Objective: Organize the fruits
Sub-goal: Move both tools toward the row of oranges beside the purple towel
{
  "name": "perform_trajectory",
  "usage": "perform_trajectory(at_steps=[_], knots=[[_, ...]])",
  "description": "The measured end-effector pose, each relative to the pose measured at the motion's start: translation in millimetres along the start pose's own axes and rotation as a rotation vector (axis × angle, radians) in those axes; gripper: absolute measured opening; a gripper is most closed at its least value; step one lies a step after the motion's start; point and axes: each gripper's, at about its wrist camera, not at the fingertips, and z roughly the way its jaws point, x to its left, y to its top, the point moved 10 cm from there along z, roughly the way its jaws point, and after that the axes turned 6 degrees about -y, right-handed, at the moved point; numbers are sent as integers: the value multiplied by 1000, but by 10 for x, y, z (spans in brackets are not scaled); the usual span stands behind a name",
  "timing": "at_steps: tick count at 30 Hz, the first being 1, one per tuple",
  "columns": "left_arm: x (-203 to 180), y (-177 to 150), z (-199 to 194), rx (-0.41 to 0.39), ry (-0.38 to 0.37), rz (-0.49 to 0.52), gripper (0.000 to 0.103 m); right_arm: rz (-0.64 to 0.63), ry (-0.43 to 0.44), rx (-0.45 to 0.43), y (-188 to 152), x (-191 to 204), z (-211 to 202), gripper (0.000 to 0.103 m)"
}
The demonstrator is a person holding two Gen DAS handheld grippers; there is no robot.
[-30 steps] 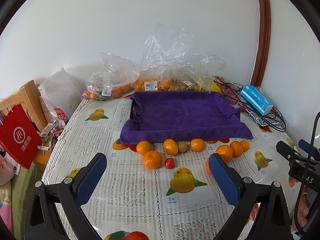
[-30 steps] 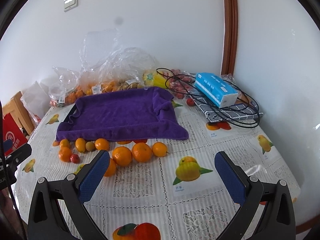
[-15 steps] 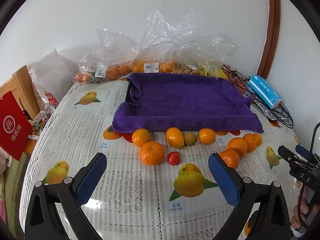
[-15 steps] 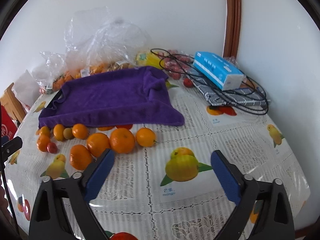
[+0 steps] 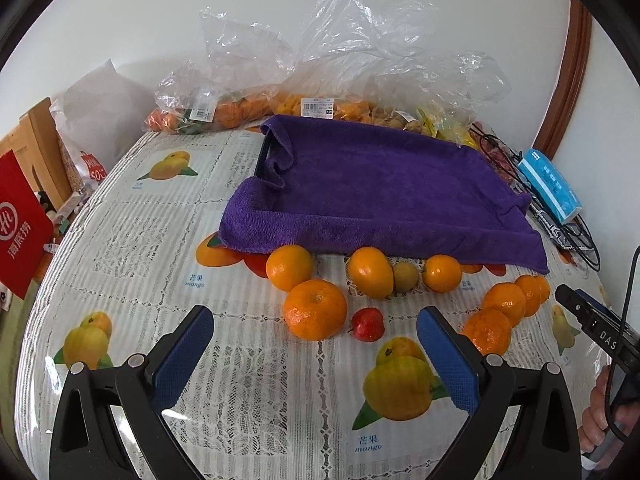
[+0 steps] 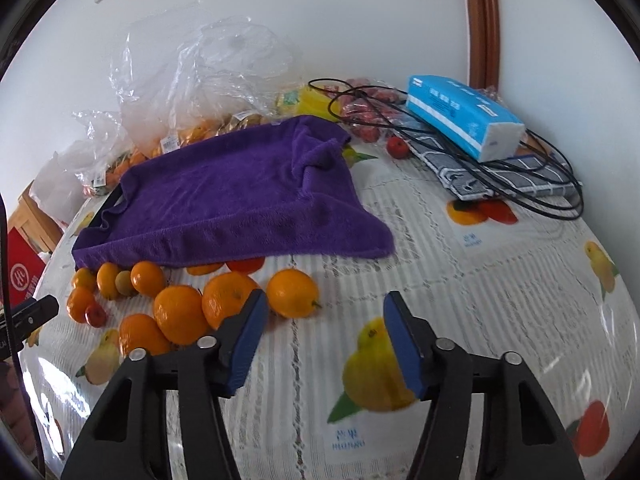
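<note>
The loose oranges [image 5: 315, 309] sit mid-frame in my left view, along the near edge of the purple towel [image 5: 380, 184], and they look larger and closer than a second ago. A small red fruit [image 5: 367, 323] lies just right of the biggest orange. My left gripper [image 5: 316, 364] stands wide apart over bare tablecloth [image 5: 256, 392], holding nothing. My right gripper [image 6: 322, 340] has just been closing; its jaws stand partly apart with nothing between them, one orange [image 6: 293, 293] just beyond its left fingertip. Plastic bags [image 5: 360, 60] crowd the top, a blue tissue pack [image 6: 464, 116] the upper right.
</note>
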Motion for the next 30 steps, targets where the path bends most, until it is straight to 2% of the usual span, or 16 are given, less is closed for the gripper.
perform_trajectory(at_steps=[6, 16, 23, 27, 30], knots=[[65, 74, 42, -17, -1, -15, 102, -23, 32, 38, 32, 122, 186, 48], [193, 98, 139, -7, 16, -23, 102, -40, 54, 49, 106, 208, 311, 48], [307, 106, 144, -10, 6, -54, 102, -36, 43, 114, 46, 153, 501, 47], [347, 97, 139, -9, 10, -55, 102, -43, 25, 93, 35, 132, 513, 37], [362, 62, 153, 2, -8, -58, 102, -55, 13, 76, 36, 134, 517, 34]])
